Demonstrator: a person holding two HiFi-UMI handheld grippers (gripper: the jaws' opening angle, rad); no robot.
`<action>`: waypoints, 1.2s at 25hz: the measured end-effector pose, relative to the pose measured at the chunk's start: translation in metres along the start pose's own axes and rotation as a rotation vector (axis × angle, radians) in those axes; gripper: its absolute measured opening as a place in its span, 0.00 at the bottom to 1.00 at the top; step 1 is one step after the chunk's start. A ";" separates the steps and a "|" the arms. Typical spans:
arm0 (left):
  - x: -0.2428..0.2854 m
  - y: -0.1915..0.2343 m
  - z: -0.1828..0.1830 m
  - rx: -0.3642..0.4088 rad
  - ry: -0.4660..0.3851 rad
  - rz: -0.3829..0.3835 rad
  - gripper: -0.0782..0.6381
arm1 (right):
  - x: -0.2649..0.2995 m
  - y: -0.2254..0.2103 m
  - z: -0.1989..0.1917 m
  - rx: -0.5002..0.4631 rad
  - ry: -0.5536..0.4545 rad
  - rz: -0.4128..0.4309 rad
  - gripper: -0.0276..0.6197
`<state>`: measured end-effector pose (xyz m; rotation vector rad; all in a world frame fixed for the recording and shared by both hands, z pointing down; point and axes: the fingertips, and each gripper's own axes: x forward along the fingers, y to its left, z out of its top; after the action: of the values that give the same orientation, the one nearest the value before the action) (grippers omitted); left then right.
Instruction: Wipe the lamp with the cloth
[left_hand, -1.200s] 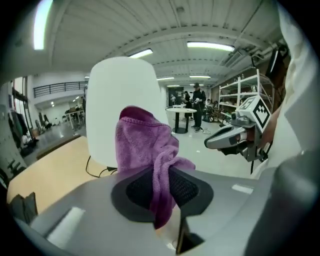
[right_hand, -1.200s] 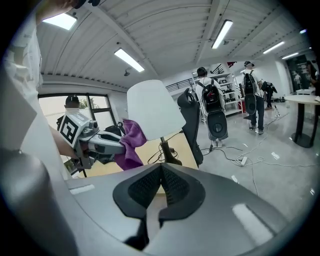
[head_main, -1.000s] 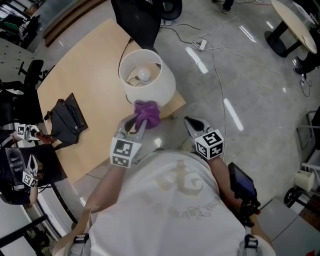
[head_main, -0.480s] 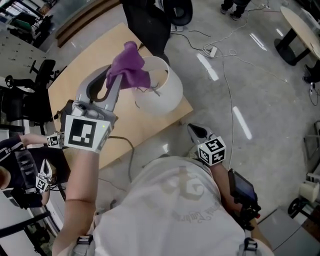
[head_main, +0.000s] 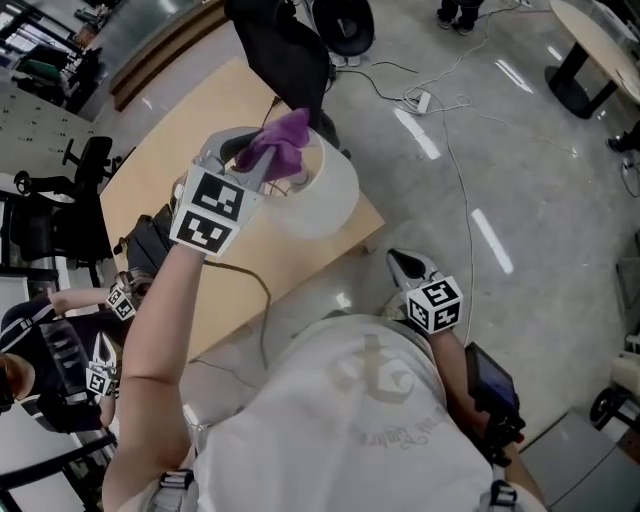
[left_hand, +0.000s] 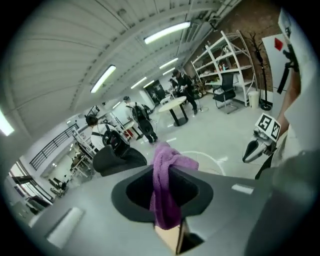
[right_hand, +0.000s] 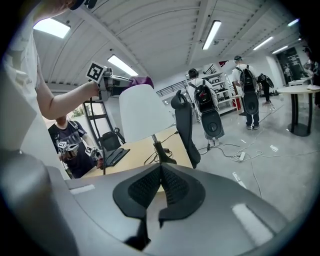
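Raised since the earlier frame from the near side of the lamp (head_main: 328, 195) to its top rim, the left gripper (head_main: 268, 158) clamps the purple cloth (head_main: 285, 133). The right gripper (head_main: 400, 262) hangs low, jaws together and empty. Wiping appears midway. Only the right gripper view shows the stem (right_hand: 157, 145) and base (right_hand: 162, 160) on the table (head_main: 170, 140), probably still unwiped.

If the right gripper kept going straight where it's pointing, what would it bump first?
Probably the wooden table edge, near the lamp base. The right gripper aims there, but depth is unclear.
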<state>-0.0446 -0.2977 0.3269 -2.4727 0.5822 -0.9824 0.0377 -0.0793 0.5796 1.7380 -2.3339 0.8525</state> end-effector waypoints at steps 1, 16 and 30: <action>0.008 -0.004 -0.011 0.008 0.063 -0.014 0.21 | 0.000 0.001 0.000 0.001 -0.002 0.003 0.06; 0.045 -0.074 -0.022 0.149 0.395 -0.505 0.20 | 0.000 0.002 -0.006 0.031 -0.005 0.019 0.06; 0.015 -0.104 -0.034 0.217 0.480 -0.853 0.21 | 0.005 0.003 -0.007 0.056 0.020 0.028 0.06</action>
<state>-0.0356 -0.2272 0.4114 -2.2750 -0.5048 -1.8533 0.0312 -0.0789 0.5864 1.7130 -2.3487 0.9439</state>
